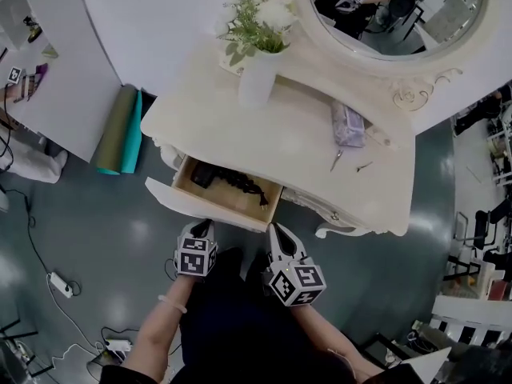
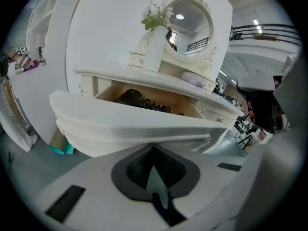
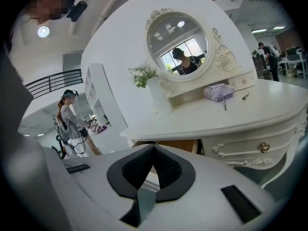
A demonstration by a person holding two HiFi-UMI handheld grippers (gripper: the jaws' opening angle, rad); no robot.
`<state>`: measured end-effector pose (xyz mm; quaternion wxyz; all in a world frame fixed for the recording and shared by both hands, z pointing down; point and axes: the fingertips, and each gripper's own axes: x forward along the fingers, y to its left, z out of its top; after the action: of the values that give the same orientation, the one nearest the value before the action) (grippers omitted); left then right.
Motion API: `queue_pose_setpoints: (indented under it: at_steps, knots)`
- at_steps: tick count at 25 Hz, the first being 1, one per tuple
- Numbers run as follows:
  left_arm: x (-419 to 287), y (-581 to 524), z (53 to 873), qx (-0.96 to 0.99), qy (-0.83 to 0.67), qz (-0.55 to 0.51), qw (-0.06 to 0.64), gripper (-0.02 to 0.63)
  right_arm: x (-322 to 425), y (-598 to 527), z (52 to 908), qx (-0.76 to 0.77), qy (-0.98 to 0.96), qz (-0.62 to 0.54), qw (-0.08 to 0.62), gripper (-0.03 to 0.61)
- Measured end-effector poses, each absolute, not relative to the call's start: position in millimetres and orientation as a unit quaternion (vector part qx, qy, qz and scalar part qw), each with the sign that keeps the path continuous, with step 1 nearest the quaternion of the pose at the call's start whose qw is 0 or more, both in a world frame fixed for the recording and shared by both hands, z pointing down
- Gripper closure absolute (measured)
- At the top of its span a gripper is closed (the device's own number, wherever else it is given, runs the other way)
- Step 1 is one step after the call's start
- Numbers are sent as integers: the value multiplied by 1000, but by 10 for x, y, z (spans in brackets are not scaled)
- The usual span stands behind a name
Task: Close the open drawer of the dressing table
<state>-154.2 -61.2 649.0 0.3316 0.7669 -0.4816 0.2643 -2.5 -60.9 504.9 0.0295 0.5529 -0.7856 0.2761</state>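
Drawer point(image 1: 230, 192) of the dressing table point(image 1: 304, 146) stands pulled out toward the near side, with both claws at its front.

The drawer sits under the left part of the tabletop, its wooden inside showing dark items I cannot name. The left gripper point(image 1: 202, 229) and right gripper point(image 1: 278, 232) have their jaws brought together with nothing between them. That suits the job, since closed tips give a blunt end to push with rather than to grasp. They sit side by side along the drawer front point(image 2: 139, 121), probably so the push is even and the drawer does not skew; whether they touch it I cannot tell. A vase point(image 1: 258, 82) and a purple pouch point(image 1: 348, 124) lie farther back on top, clear of the drawer's path. No brand or writing is readable; the gripper cubes carry only square markers.
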Motion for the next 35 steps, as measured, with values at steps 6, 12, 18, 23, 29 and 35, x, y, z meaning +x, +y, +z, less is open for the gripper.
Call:
queue_pose_setpoints:
  at_steps: [6, 12, 18, 23, 29, 35]
  knots:
    - [-1425, -713, 6519, 780, -460, 280, 319, 615, 74, -624, 5038, 563, -778, 277, 27, 552]
    - [-1363, -806, 6529, 780, -460, 278, 321, 615, 148, -629, 5042, 570, -772, 281, 28, 552]
    - [-1307, -886, 6527, 781, -461, 280, 315, 615, 215, -622, 5043, 572, -769, 284, 29, 552]
    - [-1266, -1004, 6527, 782, -463, 276, 312, 615, 252, -604, 5074, 573, -766, 290, 29, 552]
    - [-1230, -1140, 6525, 782, -467, 274, 309, 615, 304, -575, 5095, 577, -761, 295, 29, 552]
    - [-1177, -1297, 6518, 784, -469, 266, 307, 615, 383, -534, 5133, 587, -751, 302, 31, 552]
